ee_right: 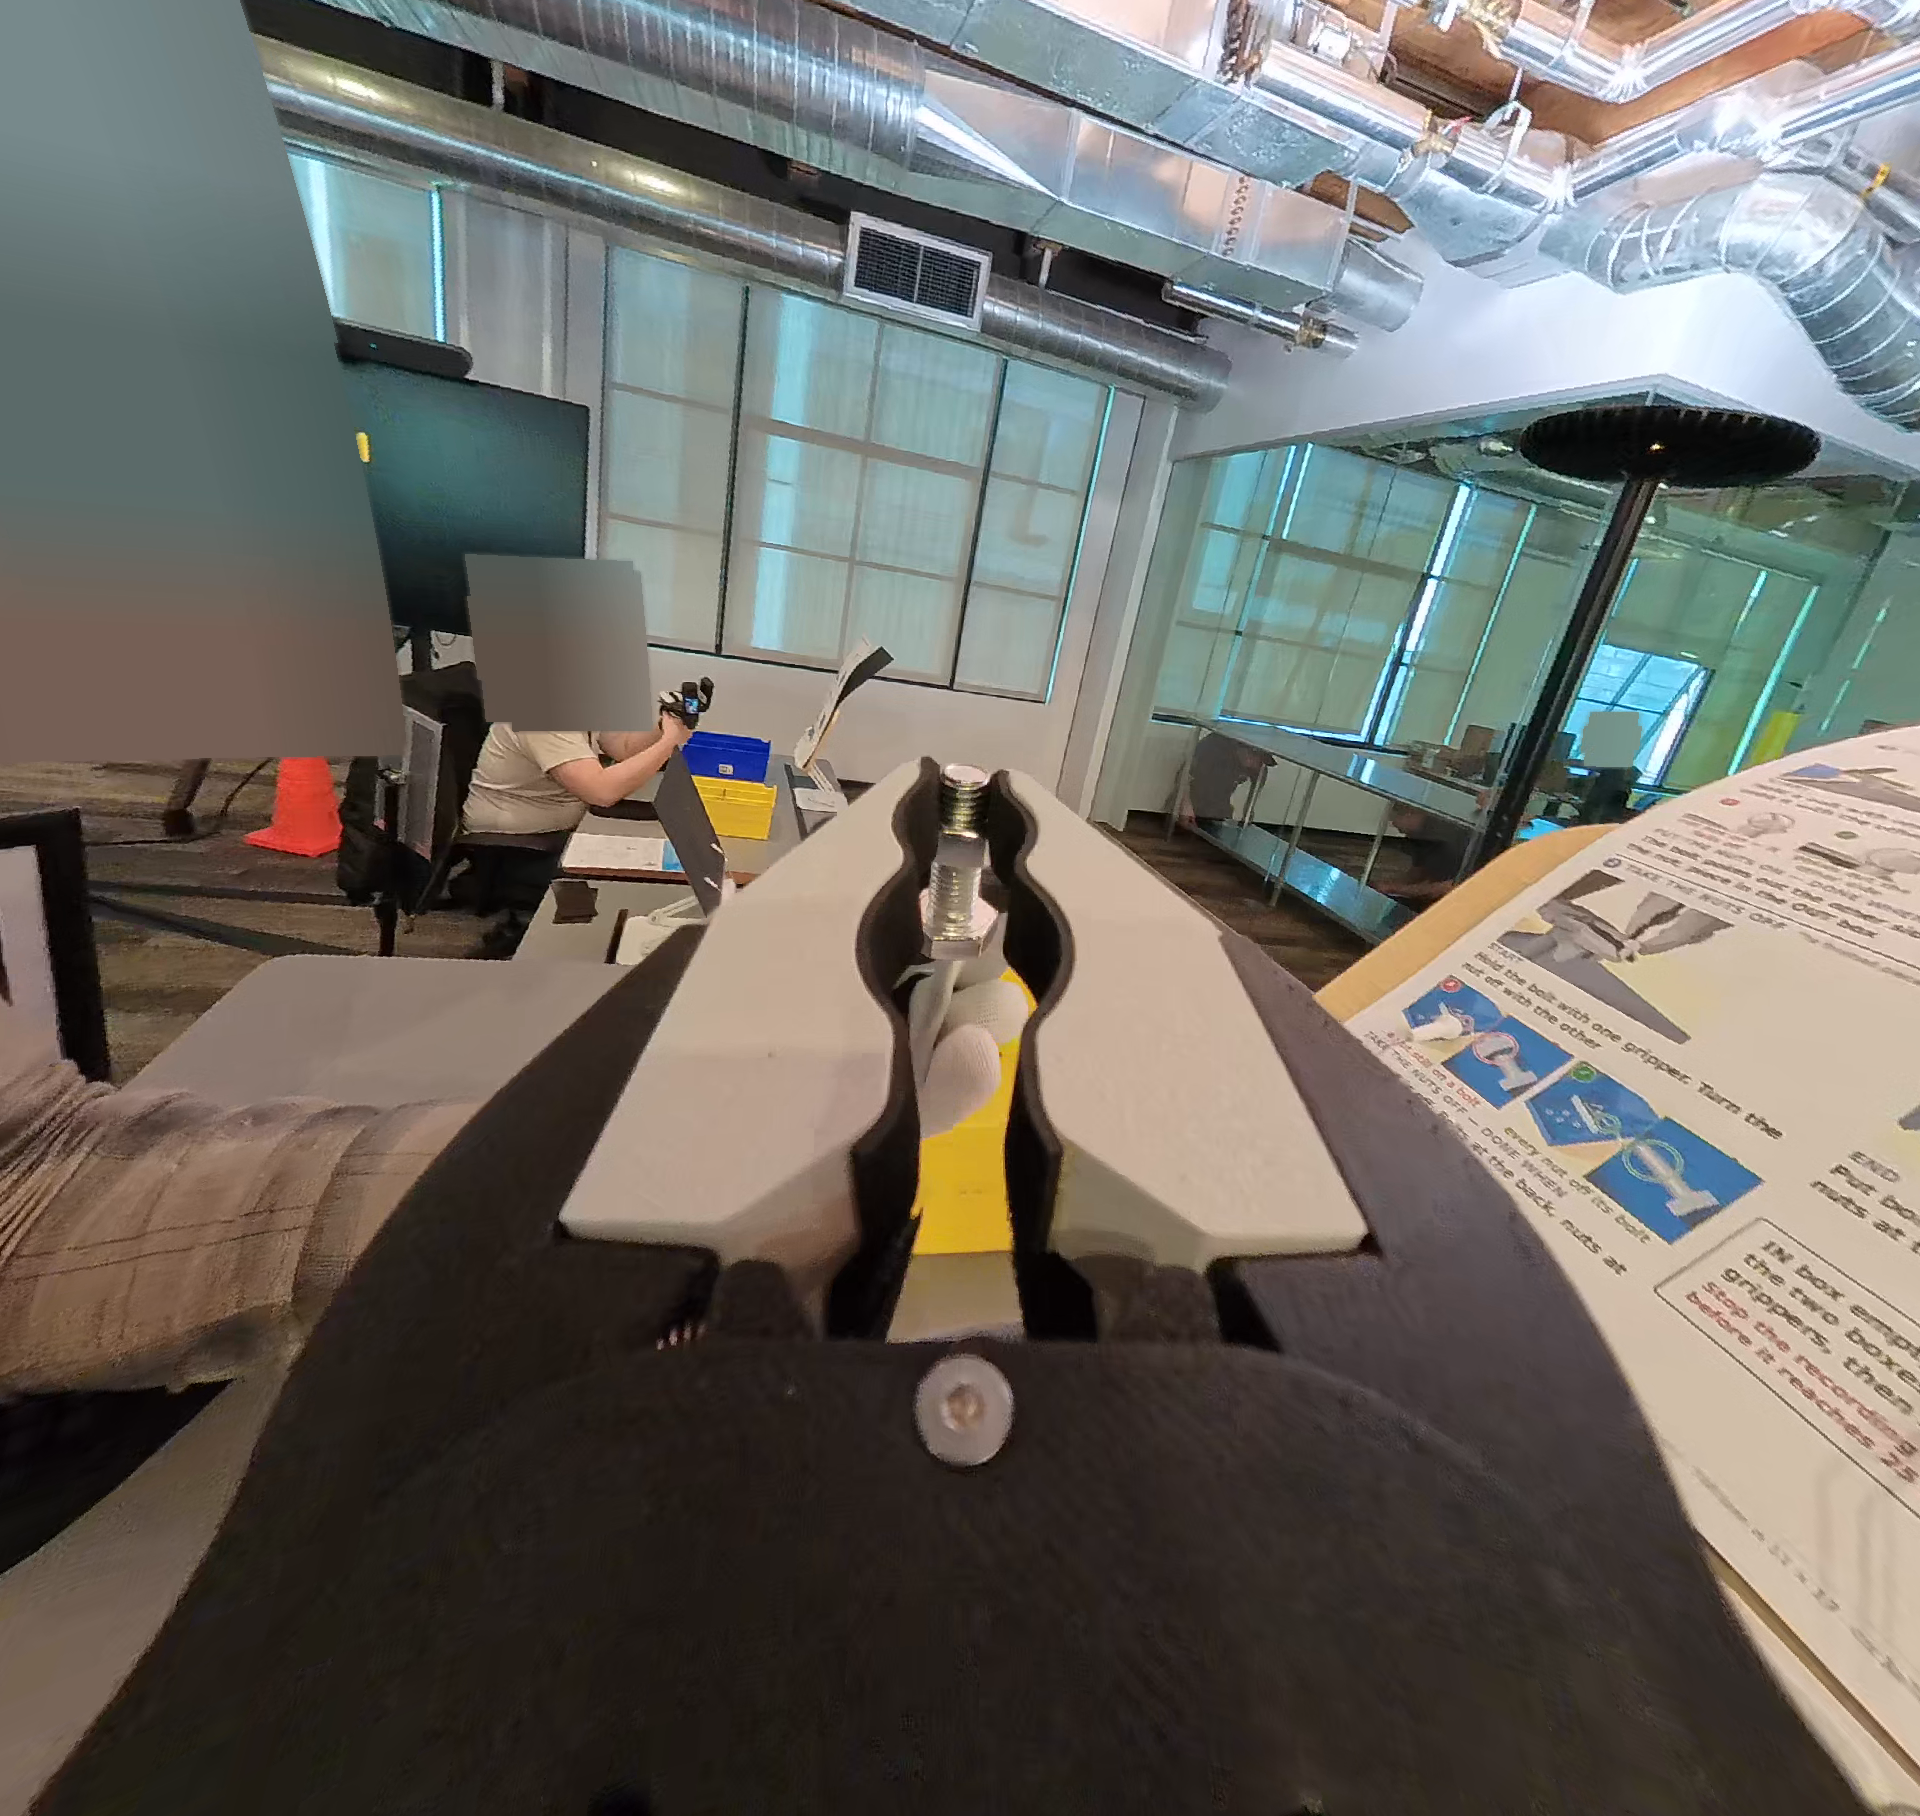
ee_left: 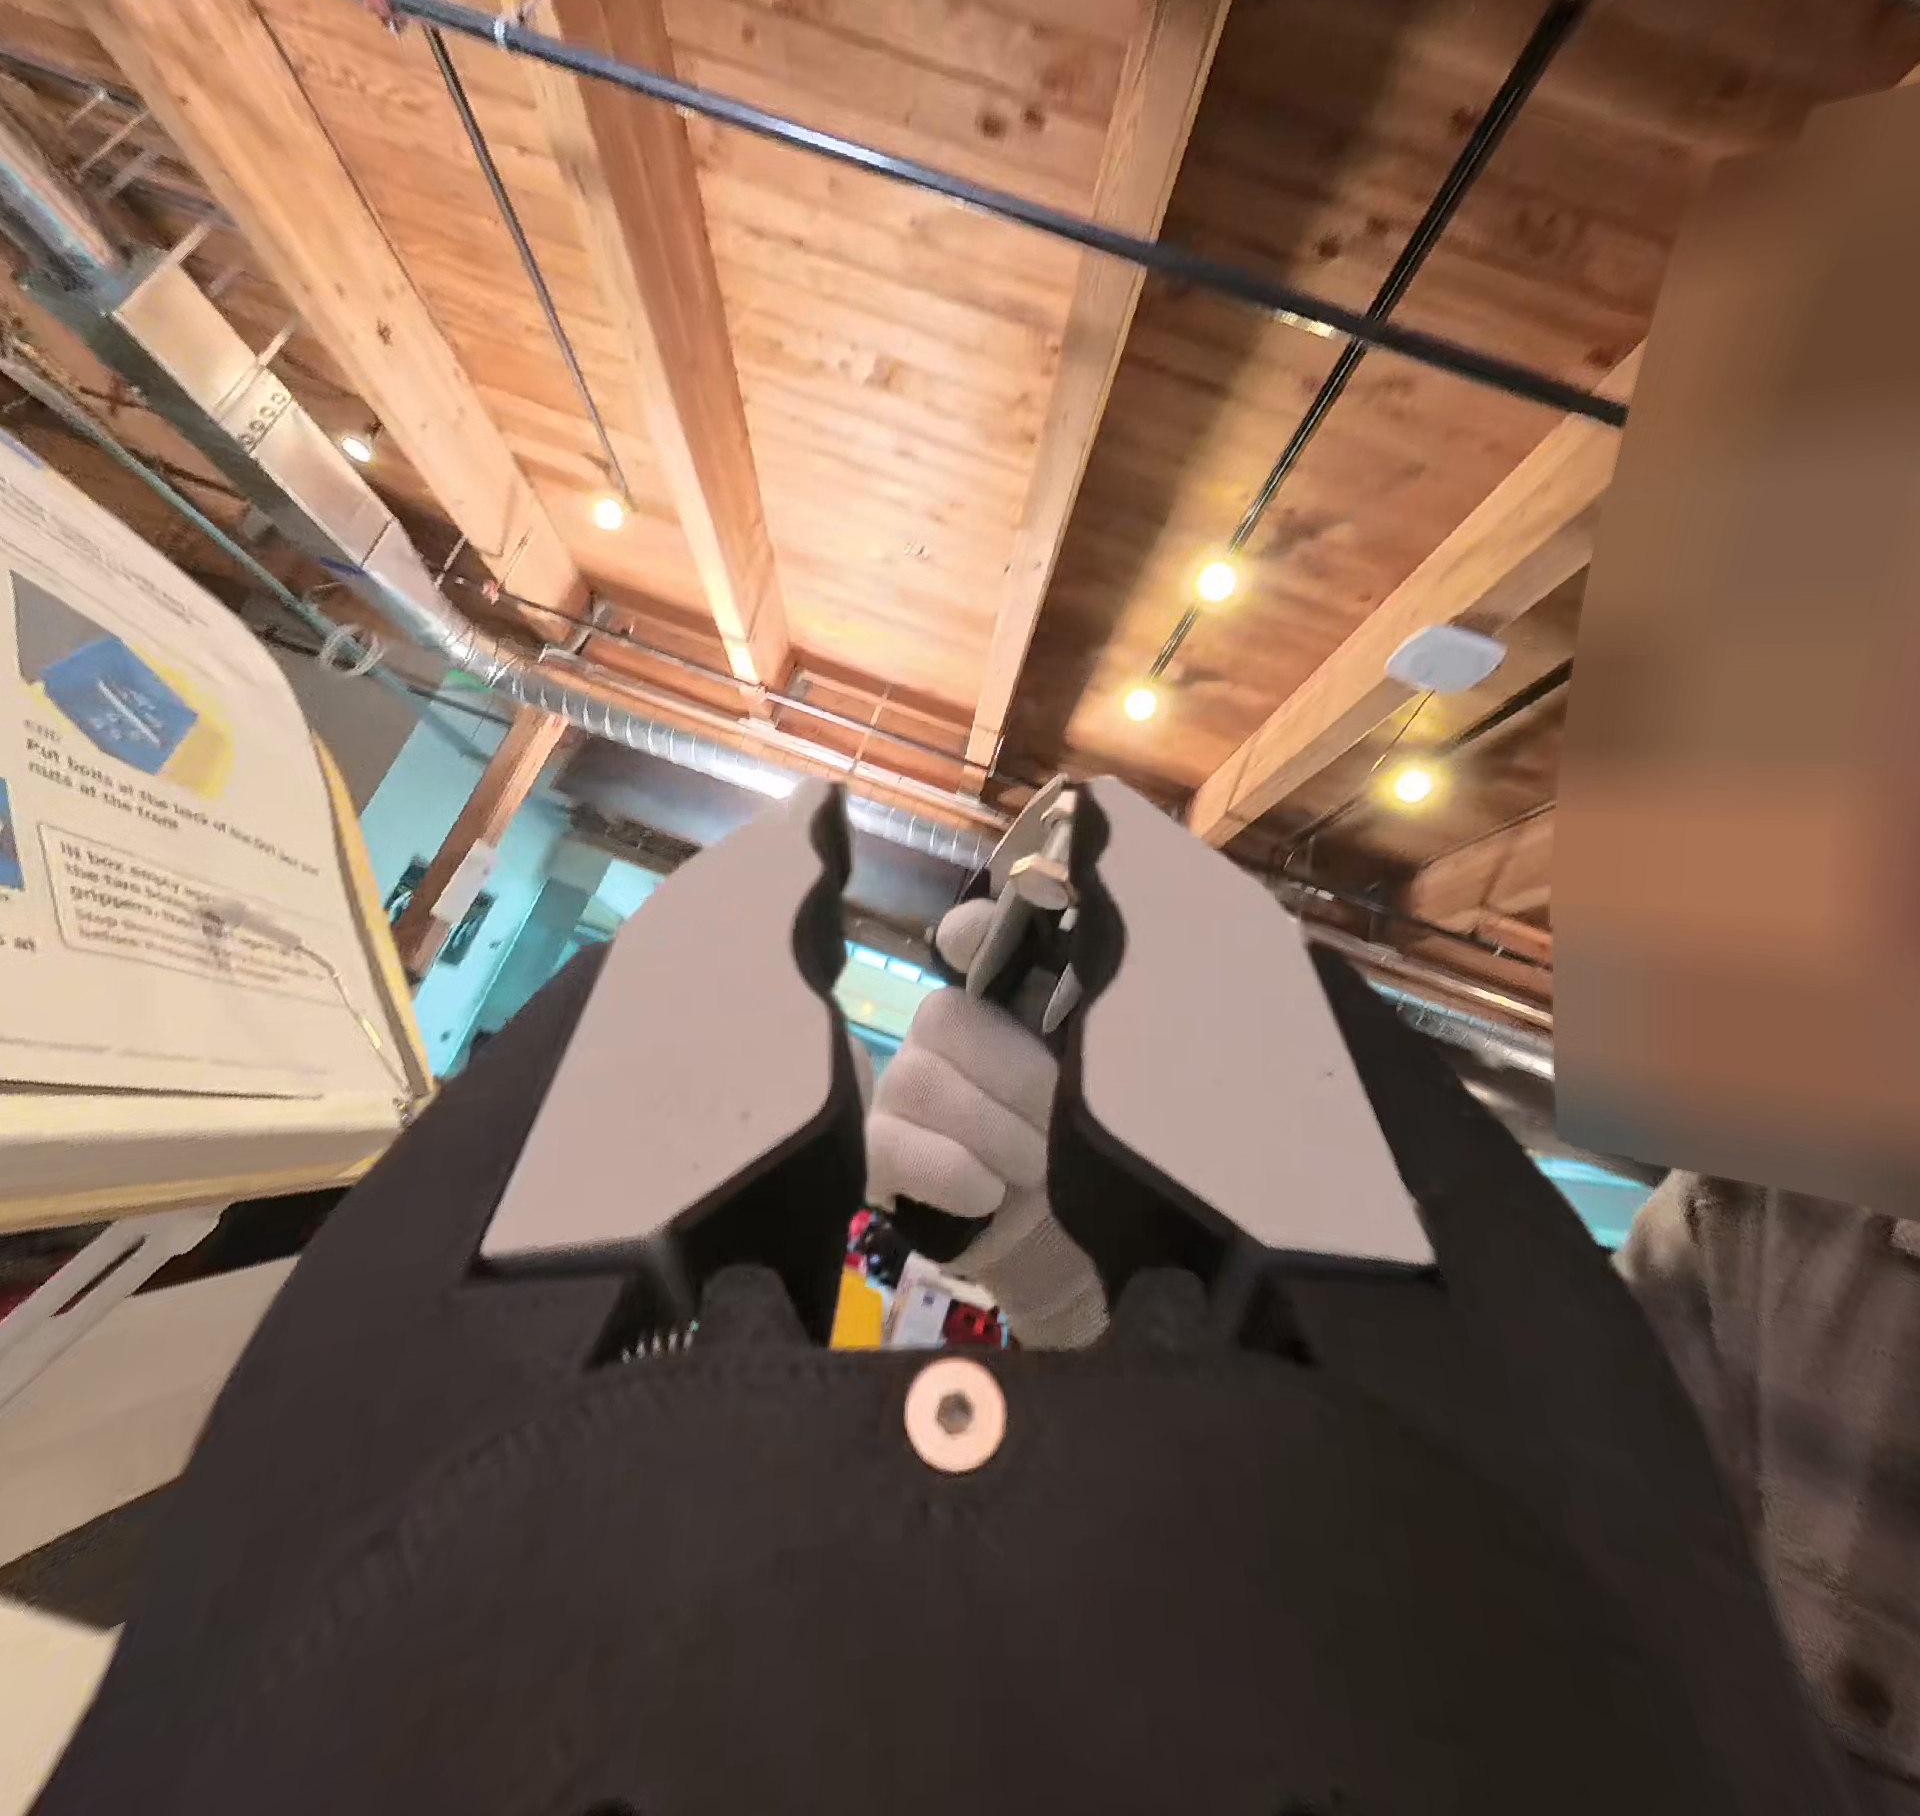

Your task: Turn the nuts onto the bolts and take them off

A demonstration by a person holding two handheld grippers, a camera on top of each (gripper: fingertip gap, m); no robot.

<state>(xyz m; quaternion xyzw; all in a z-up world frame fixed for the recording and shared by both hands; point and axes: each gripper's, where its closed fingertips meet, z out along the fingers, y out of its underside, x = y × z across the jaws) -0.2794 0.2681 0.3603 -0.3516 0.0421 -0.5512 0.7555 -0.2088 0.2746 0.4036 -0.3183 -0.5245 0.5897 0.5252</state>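
right gripper (ee_right: 961,790) clamps bolt (ee_right: 961,862) | left gripper (ee_left: 961,810) parted, ceiling behind

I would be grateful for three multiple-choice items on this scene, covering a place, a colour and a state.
1. Where is the bolt?
A. lying on the instruction sheet
B. between the right gripper's fingers
C. inside the box

2. What colour is the box seen behind the right gripper's fingers?
A. yellow
B. green
C. black

3. How do the left gripper's jaws stand?
A. shut tight
B. out of view
C. open

Answers:
1 B: the bolt stands clamped in the right gripper.
2 A: the box shows yellow through the gap.
3 C: the left gripper shows a wide gap between its fingertips.
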